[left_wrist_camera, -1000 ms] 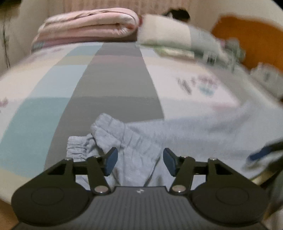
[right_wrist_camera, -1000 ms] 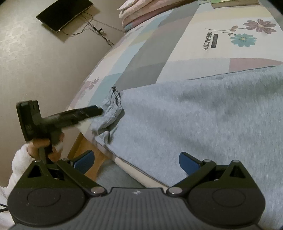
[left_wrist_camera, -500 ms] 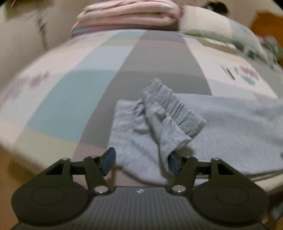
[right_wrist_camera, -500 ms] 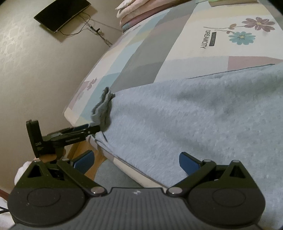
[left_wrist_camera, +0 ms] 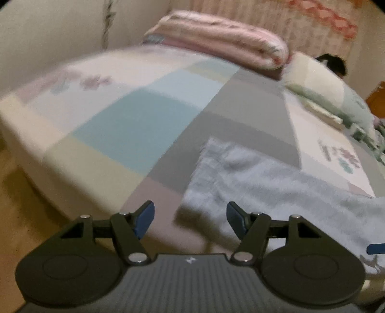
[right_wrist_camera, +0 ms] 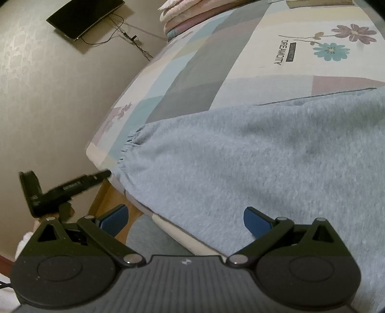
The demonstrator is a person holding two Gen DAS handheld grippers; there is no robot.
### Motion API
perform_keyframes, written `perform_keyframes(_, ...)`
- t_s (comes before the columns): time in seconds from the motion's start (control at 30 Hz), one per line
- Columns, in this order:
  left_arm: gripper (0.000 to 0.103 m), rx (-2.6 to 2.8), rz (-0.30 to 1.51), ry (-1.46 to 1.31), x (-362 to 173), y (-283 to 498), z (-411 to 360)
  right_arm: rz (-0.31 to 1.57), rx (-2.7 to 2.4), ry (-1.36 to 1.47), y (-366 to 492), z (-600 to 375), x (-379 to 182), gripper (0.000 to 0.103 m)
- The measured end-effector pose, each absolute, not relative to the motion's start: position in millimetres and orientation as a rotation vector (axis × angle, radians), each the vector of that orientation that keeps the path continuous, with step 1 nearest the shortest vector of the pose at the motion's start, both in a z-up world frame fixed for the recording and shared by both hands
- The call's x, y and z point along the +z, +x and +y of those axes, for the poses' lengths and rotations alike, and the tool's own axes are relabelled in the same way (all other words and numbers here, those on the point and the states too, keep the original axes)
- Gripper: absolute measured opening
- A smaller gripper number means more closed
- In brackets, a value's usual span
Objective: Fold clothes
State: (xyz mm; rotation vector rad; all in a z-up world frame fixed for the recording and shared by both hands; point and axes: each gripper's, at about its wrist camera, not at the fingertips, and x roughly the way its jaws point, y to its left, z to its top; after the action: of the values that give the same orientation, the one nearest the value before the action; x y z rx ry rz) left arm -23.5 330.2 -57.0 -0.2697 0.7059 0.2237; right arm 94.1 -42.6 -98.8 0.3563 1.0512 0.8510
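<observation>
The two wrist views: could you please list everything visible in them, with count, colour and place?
garment: one, light blue fleece, spread flat over the bed's near edge
bedspread: one, pastel patchwork with flowers, covering the bed
folded quilt: one, pink, far end of the bed
pillow: one, cream and green, beside the quilt
screen: one, black, on the wall
left gripper: open, empty
right gripper: open, empty
</observation>
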Motion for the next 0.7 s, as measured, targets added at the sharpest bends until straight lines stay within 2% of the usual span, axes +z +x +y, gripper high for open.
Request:
perform_keyframes(0.13, 0.07, 0.094, 0.687, -0.185, -55, -1, 303, 1.023, 0.83, 0.325, 91, -51, -92, 0.103)
perform_keyframes(0.37, 0.071, 0.101, 0.813, 0.004, -92, 14, 271, 0.946, 0.688, 0.096, 78, -81, -80, 0.101)
perform_keyframes(0.57, 0.073, 0.017, 0.781, 0.043, -72, 16, 251, 0.907, 0.565, -0.057, 80, -107, -75, 0.087)
perform_keyframes(0.67, 0.075, -0.031, 0.742, 0.071, -66, 26, 237, 0.841, 0.524, -0.147, 93, -97, -64, 0.073)
perform_keyframes(0.7, 0.075, -0.04, 0.738, 0.082, -65, 30, 233, 0.812, 0.52, -0.189, 99, -91, -60, 0.065)
